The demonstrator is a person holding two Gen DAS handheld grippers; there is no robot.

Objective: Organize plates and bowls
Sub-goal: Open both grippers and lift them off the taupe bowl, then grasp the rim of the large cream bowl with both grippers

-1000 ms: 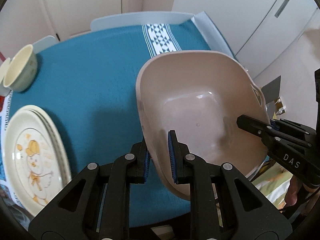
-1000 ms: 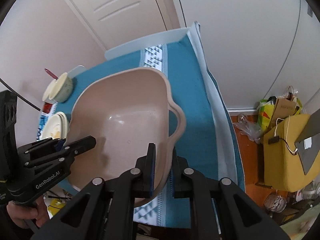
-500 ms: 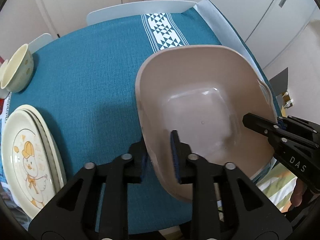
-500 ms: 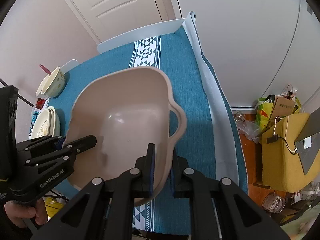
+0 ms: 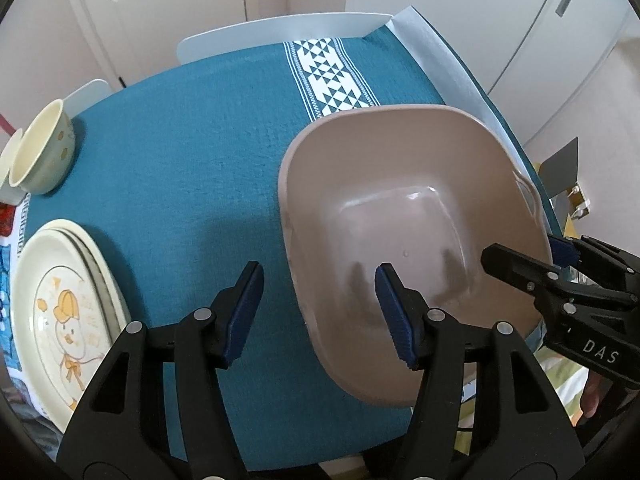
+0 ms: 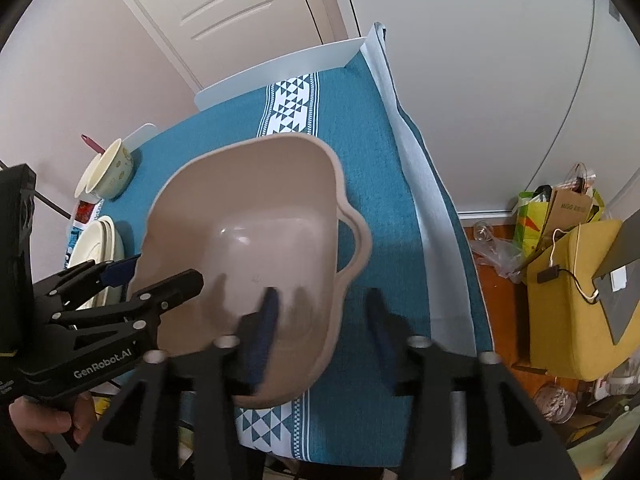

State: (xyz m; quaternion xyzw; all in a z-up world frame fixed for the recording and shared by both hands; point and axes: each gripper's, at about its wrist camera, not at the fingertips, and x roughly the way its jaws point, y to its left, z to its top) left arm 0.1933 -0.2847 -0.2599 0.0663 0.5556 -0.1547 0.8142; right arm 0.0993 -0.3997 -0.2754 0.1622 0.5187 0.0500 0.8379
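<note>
Beige plastic basin rests on the teal tabletop. Left hand-held gripper and right hand-held gripper straddle opposite rims, jaws opening, releasing it; cream plates lie nearer the left.

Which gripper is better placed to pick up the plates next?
Probably the left gripper: its jaws are opening off the basin, and the plates lie just beside it. The right gripper is farther away.

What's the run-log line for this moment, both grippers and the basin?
left gripper: jaws opening, astride rim, pads clear | right gripper: jaws opening, astride rim | beige plastic basin: on teal tablecloth | phase: release
</note>
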